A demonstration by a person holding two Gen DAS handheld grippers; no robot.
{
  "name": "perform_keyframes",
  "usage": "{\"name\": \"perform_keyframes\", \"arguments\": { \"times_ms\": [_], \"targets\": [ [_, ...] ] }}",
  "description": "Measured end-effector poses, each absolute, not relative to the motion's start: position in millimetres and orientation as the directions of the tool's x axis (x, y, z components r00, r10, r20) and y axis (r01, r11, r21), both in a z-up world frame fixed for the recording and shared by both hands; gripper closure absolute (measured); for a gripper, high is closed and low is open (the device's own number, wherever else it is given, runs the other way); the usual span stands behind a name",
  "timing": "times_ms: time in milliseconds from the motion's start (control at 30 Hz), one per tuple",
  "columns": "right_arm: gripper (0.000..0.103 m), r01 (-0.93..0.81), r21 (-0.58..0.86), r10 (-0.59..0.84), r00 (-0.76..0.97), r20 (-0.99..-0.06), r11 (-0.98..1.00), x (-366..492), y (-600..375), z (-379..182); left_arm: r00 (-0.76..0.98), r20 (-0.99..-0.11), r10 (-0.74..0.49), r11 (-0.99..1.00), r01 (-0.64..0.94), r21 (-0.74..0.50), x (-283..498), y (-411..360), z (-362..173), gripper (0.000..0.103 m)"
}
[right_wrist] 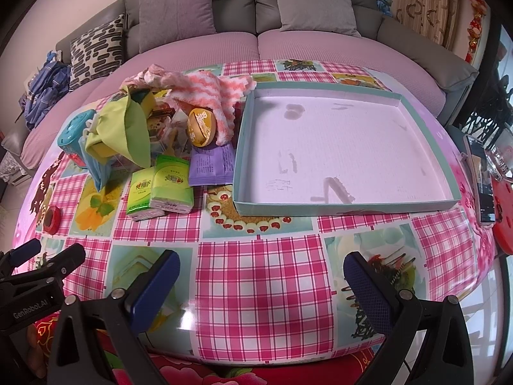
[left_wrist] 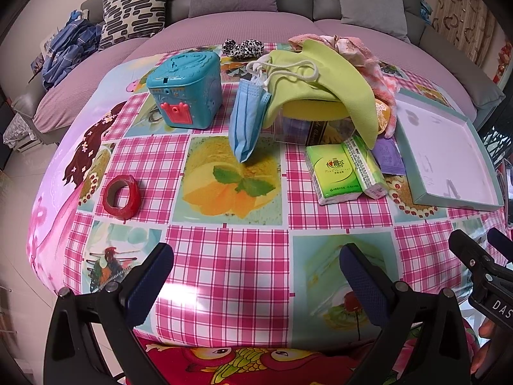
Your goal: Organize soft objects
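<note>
Left to right: red tape roll [left_wrist: 121, 199], teal toy box [left_wrist: 186, 91], then the soft heap, blue face mask [left_wrist: 245, 122], green drawstring bag [left_wrist: 320, 77], striped towel [right_wrist: 205, 96], beside the empty tray [right_wrist: 426, 203], presumably their destination; left tongs [left_wrist: 256, 276] and right tongs [right_wrist: 261, 280] gape wide, empty, above the tabletop [left_wrist: 224, 256].

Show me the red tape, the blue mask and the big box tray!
red tape [left_wrist: 121, 196], left wrist view, on its outer band.
blue mask [left_wrist: 245, 125], left wrist view, mid-fold.
box tray [right_wrist: 346, 207], right wrist view, near wall.
</note>
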State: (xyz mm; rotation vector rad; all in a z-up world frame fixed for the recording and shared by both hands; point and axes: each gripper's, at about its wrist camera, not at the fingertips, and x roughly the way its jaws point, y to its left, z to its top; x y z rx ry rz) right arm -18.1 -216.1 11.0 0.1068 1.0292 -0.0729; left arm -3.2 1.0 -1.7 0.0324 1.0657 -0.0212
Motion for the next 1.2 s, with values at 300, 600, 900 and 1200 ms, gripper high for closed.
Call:
{"name": "perform_keyframes", "arguments": {
  "times_ms": [300, 600, 900, 1200],
  "targets": [
    [0.0, 0.107, 0.041, -0.019, 0.505, -0.863, 0.993, -17, -215, 9, 0.485, -0.873, -0.04, 0.999, 0.026, -0.031, -3, 5, -7, 0.001],
    [0.0, 0.048, 0.059, 0.028, 0.489, -0.872, 0.997, -14, -208, 13, 0.53, -0.84, -0.116, 0.99, -0.005, -0.14, -2, 40, 5, 0.0],
    [0.0, -0.133, 0.12, 0.166, 0.429, -0.888, 0.984, 32, -159, 6, 0.59, -0.807, -0.032, 0.989, -0.101, -0.113, 29, 124, 3, 0.0],
    [0.015, -0.041, 0.315, 0.31, 0.338, -0.889, 0.948, 79, -163, -28, 0.484, -0.875, 0.005, 0.983, -0.162, -0.084, 57, 164, -40, 0.001]
  ]
}}
